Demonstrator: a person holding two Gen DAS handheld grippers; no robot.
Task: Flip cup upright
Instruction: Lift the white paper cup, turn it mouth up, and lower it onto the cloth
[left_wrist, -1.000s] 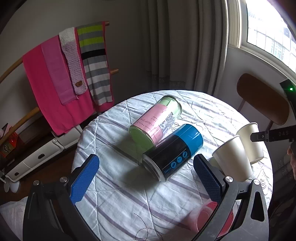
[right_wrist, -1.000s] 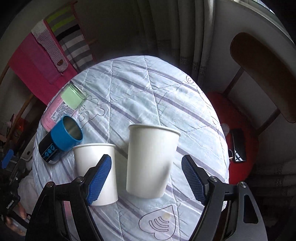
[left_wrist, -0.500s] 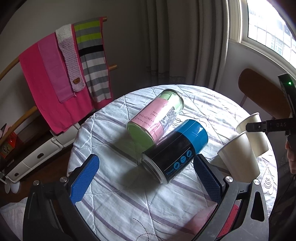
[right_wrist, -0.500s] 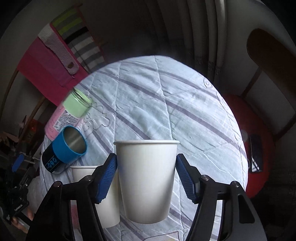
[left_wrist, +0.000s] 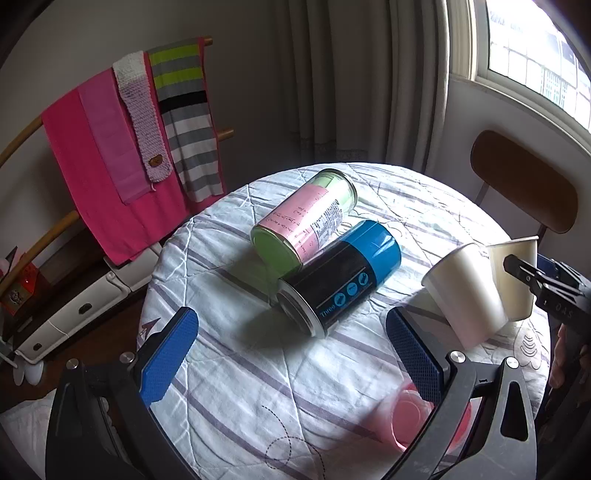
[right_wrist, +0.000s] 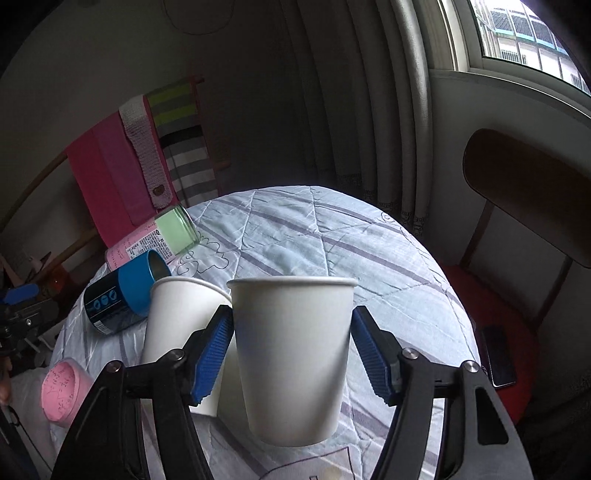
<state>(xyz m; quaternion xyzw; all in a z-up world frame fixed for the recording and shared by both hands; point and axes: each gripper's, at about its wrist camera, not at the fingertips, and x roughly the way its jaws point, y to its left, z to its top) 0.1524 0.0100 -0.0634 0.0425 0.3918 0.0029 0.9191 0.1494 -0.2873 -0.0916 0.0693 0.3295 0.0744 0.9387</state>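
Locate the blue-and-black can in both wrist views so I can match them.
Left wrist: the blue-and-black can lies on its side at picture centre, ahead of the open left gripper, blue end pointing away.
Right wrist: the can sits at the left edge, mid-height, left of the white cup held in the right gripper.
Shared landmark: the pink-and-green can lying against it.

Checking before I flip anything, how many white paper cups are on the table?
2: one paper cup clamped in the right hand-held gripper, the other cup right beside it, near the blue can.
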